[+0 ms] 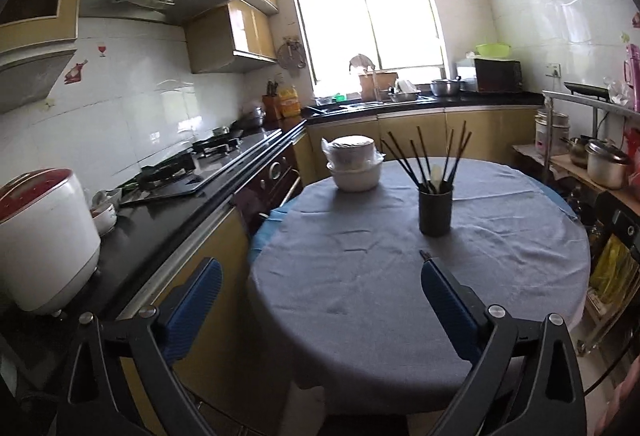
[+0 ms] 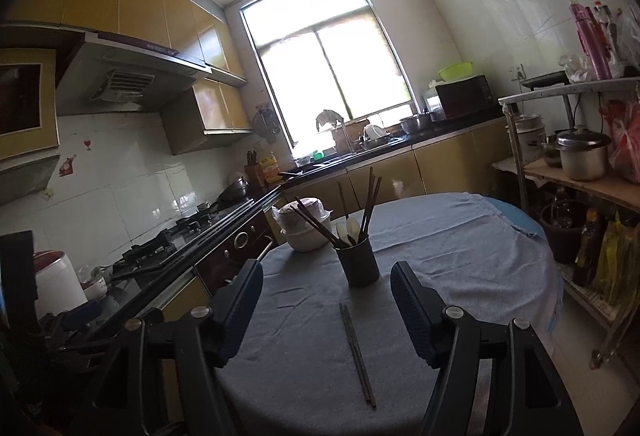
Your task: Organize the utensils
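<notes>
A black utensil holder [image 1: 435, 209] [image 2: 358, 262] stands mid-table on the grey cloth, with several dark chopsticks and pale spoons in it. One loose pair of dark chopsticks [image 2: 356, 348] lies flat on the cloth in front of the holder; in the left wrist view only its far tip [image 1: 424, 255] shows behind my right-hand finger. My left gripper [image 1: 320, 268] is open wide over the table's near-left edge with nothing between its blue pads. My right gripper [image 2: 326, 268] is open above the loose chopsticks and does not touch them.
Stacked white bowls in plastic wrap [image 1: 354, 167] [image 2: 306, 232] sit at the table's far left. A dark counter runs along the left with a rice cooker [image 1: 44, 244] and a gas stove [image 1: 180, 171]. A metal rack with pots [image 1: 604, 163] [image 2: 582, 155] stands right of the round table [image 1: 360, 316].
</notes>
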{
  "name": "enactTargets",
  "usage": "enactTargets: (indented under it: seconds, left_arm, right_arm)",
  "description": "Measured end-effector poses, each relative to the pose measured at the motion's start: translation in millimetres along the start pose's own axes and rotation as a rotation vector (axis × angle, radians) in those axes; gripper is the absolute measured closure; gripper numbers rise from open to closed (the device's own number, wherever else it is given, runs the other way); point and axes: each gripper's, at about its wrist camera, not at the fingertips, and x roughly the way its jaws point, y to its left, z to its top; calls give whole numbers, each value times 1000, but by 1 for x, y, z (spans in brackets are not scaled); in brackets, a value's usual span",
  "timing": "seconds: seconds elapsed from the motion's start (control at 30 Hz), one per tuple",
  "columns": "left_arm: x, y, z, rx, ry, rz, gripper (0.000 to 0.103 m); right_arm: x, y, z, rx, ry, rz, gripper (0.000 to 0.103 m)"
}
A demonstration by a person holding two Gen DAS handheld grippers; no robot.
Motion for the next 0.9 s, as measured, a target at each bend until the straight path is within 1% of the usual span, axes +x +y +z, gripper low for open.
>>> enactTargets:
  seconds: [0.1, 0.27, 0.43, 0.53, 0.73, 0.9]
  left_arm:
    - [3, 8, -1, -6, 12, 19, 3]
    - [-1, 18, -4, -12, 17, 45, 3]
    - [-3, 29, -5, -35, 11, 48, 3]
    - [-1, 34, -5, -42, 21, 51, 3]
    - [-2, 39, -6, -66, 13, 63, 3]
    - [-3, 36, -7, -63, 13, 61, 3]
  right_arm:
    - [1, 4, -2, -20, 5, -38, 34]
    - [4, 16, -4, -50, 19, -61, 34]
    - [6, 28, -4, -78, 24, -80, 33]
    - [10, 35, -6, -98, 35, -98, 32]
    - [15, 37, -9, -116, 68, -132, 32]
    - [18, 35, -12, -119, 92, -145, 32]
